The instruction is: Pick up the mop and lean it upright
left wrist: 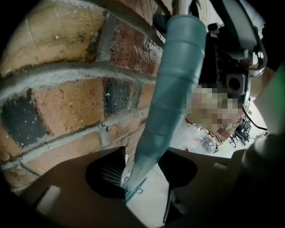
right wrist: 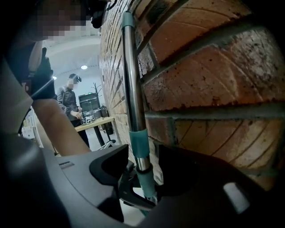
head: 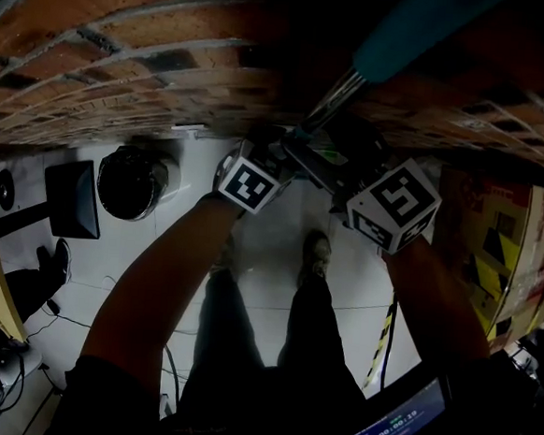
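The mop stands upright against the brick wall (head: 125, 60). Its teal handle (head: 408, 35) tops a metal pole (head: 333, 99). In the left gripper view the teal handle (left wrist: 173, 89) passes between the jaws of my left gripper (left wrist: 141, 171), which stand open with thin gaps beside it. In the right gripper view the metal pole (right wrist: 132, 89) and its teal collar (right wrist: 140, 142) run between the jaws of my right gripper (right wrist: 144, 171), open and apart from the pole. In the head view the left gripper (head: 291, 155) and right gripper (head: 339, 175) sit side by side at the pole. The mop head is hidden.
A black round object (head: 132, 182) and a dark flat panel (head: 72, 196) sit on the white floor at left. Cardboard boxes (head: 505, 240) stand at right. My feet (head: 316, 253) are close to the wall. Another person (right wrist: 71, 102) stands by a table (right wrist: 93, 124) far off.
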